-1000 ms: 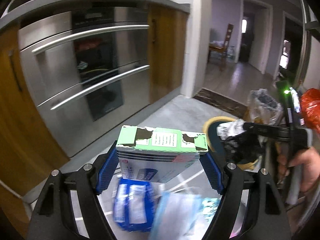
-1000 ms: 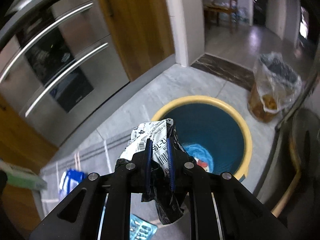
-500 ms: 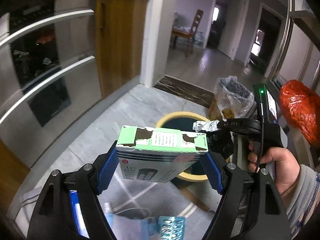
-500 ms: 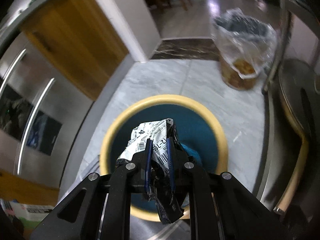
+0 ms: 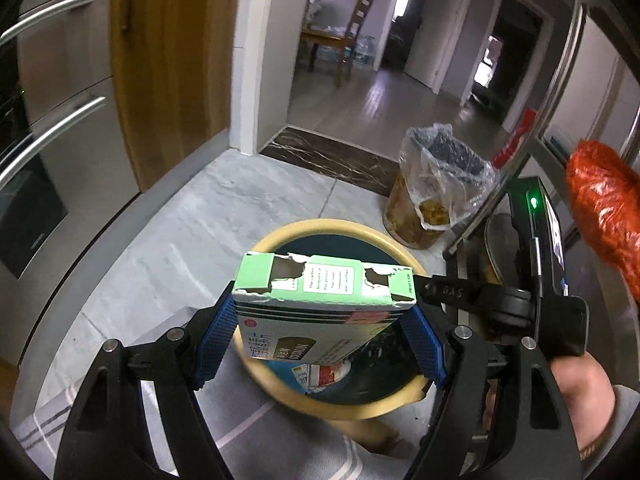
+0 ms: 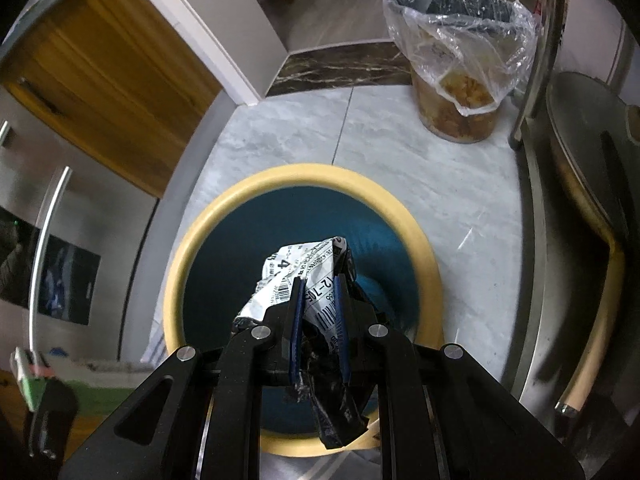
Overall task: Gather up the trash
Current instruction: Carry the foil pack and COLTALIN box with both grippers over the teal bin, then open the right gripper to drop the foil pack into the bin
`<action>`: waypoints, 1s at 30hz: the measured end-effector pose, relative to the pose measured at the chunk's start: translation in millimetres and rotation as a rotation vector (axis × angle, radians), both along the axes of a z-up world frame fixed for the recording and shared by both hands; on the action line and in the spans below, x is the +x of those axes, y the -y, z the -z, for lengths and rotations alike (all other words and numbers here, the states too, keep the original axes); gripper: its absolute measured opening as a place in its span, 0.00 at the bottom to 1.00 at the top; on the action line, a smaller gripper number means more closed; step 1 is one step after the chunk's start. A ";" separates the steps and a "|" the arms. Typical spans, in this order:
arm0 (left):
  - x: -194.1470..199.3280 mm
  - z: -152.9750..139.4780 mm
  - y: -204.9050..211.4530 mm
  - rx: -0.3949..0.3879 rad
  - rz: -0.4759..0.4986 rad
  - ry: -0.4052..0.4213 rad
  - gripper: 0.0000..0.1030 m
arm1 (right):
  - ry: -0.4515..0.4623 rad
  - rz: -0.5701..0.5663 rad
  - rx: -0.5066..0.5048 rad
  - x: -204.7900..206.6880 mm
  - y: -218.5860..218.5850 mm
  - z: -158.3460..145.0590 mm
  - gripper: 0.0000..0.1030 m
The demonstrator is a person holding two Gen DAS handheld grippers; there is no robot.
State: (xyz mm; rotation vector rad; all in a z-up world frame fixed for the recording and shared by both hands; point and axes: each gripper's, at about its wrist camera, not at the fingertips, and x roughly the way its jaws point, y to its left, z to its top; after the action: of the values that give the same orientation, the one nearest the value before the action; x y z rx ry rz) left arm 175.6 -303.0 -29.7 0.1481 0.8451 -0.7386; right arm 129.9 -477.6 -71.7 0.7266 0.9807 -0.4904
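Note:
My left gripper (image 5: 320,320) is shut on a green and white cardboard box (image 5: 320,304) with a torn top flap, held over the near part of a round bin (image 5: 320,229) with a yellow rim and dark teal inside. My right gripper (image 6: 319,292) is shut on a crumpled black and white wrapper (image 6: 298,270) with barcodes, directly above the same bin (image 6: 208,220). In the left wrist view the right gripper's black body (image 5: 500,304) and the hand holding it (image 5: 580,384) are at the right. Some packaging lies inside the bin.
A small bucket lined with clear plastic (image 5: 436,184) (image 6: 460,48) stands on the grey tiled floor beyond the bin. Steel oven fronts with bar handles (image 5: 48,128) and a wooden cabinet door (image 5: 168,60) are at the left. A metal chair frame (image 6: 580,184) is at the right.
Both grippers have swung from the ovens toward the bin and sunk. The box now hangs over the bin's near side and the wrapper over its middle. Both grips are unchanged.

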 end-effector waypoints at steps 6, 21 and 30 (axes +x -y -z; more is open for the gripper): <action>0.2 14.0 15.7 0.033 0.031 -0.002 0.74 | -0.011 -0.003 0.016 4.7 3.3 6.9 0.16; 9.5 27.2 10.1 0.046 -0.011 -0.034 0.75 | 0.004 0.012 0.065 5.1 7.9 10.8 0.31; 1.0 19.7 -15.1 0.038 -0.047 -0.029 0.80 | 0.025 0.010 0.073 3.0 6.4 6.5 0.63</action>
State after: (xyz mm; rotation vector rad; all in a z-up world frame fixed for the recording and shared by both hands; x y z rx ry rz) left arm 176.6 -287.9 -49.4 0.1510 0.8879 -0.6827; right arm 132.9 -484.0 -78.2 0.8014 0.9757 -0.4548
